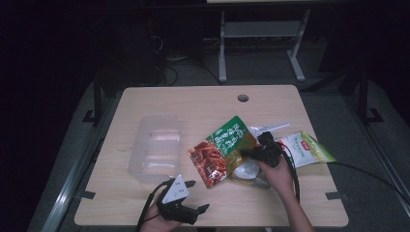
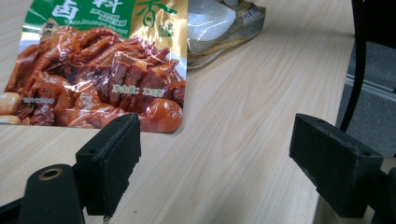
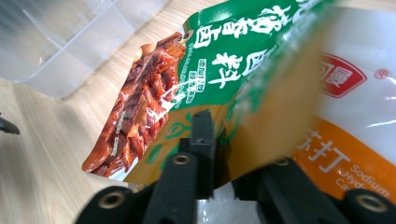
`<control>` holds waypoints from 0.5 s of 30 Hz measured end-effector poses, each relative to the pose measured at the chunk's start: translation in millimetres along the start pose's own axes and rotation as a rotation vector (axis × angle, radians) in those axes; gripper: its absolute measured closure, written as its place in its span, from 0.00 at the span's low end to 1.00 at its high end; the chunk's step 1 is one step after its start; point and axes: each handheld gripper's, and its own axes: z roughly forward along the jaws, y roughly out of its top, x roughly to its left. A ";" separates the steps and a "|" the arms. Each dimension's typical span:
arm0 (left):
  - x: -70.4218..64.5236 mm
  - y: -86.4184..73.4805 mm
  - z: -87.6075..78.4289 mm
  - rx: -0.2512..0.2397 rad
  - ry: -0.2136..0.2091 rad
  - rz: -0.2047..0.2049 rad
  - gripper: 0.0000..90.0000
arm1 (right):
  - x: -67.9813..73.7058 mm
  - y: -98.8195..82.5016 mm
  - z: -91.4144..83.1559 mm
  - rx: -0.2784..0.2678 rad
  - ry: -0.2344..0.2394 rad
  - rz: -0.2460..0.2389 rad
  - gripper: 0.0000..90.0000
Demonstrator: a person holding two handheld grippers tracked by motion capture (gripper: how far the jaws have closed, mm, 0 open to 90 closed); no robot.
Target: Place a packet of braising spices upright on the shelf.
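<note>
Three food pouches on tabletop | one clear bin | right gripper fingers clamped on green-red pouch, lifted near tabletop centre | left gripper fingers wide, holding nothing | white-orange pouch beneath | green-white pouch right.

1. The seasoning packet is green at its top with white and gold characters, gold along its edge, and printed below with glossy red-brown braised meat.
2. Just right of that packet, the sodium packet is yellow-green and white with a red logo; the right gripper view shows an orange band with white lettering.
3. Under the seasoning packet's right edge, a white pouch has a dull gold border.
4. Left of the seasoning packet, the storage bin is clear and colourless.
5. The table is pale wood grain.
6. The left gripper is black with a grey plate; the right gripper is black.
</note>
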 end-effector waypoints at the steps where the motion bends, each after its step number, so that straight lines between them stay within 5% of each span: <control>1: -0.1 0.9 -1.0 0.001 0.006 0.002 0.18 | 1.8 0.3 -1.9 -0.006 0.000 -0.005 0.97; 7: 1.1 5.6 -2.3 0.000 0.006 -0.006 0.18 | 19.6 11.9 -22.4 -0.066 0.016 -0.082 0.99; 15: 8.7 24.3 -4.8 -0.050 0.040 -0.010 0.18 | 46.5 27.5 -46.9 -0.089 0.059 -0.261 0.99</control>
